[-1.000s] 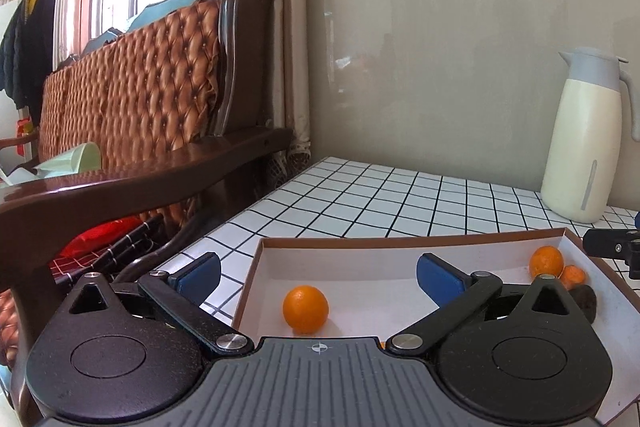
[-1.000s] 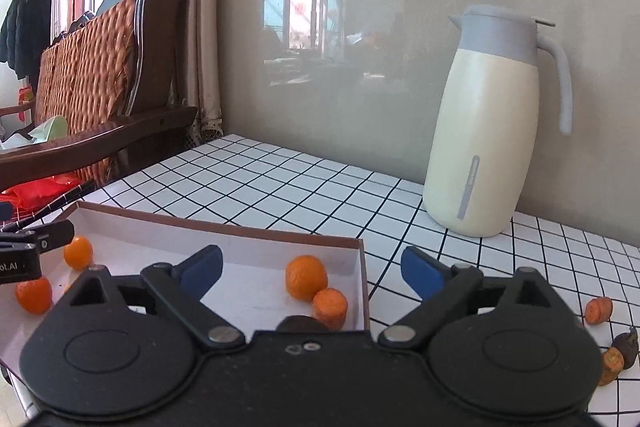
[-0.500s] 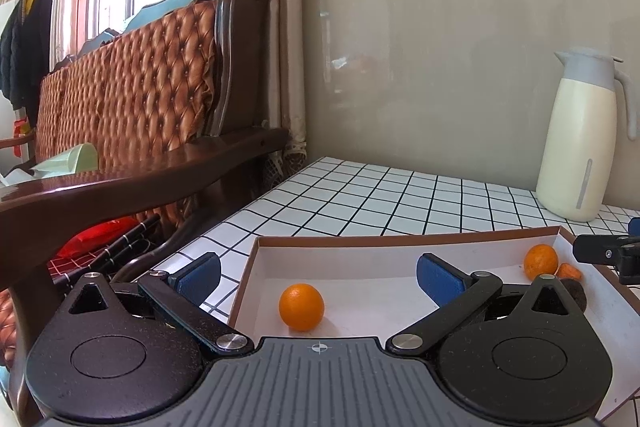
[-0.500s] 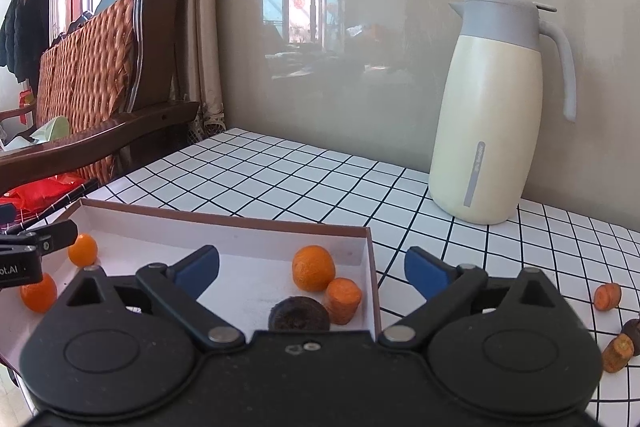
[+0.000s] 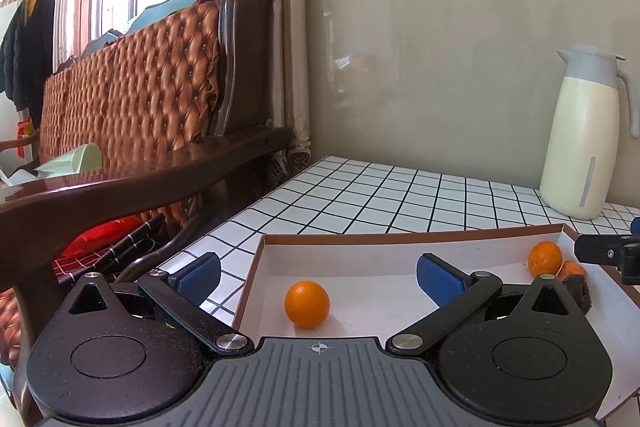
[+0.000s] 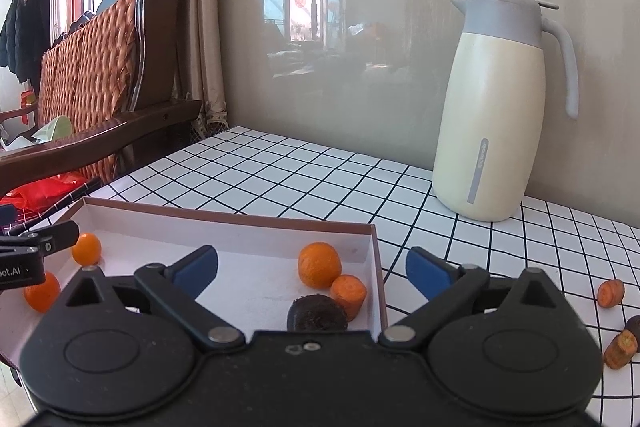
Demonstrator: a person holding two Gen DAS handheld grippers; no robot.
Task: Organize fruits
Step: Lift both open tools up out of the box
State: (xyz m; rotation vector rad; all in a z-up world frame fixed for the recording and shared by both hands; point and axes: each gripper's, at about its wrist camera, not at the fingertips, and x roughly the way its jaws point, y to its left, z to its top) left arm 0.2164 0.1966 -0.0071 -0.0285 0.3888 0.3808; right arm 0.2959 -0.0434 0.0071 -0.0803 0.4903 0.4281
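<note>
Checkered table [image 6: 280,179] carries box [image 6: 240,223], jug [image 6: 492,115], carrot pieces [image 6: 611,293].

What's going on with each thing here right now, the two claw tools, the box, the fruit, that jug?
left gripper: open, empty
right gripper: open, empty
box: lidless, holding fruit
smooth orange: lying loose in box
wrinkled orange: in box corner
carrot pieces: outside box, on tablecloth
jug: upright, lid shut
</note>
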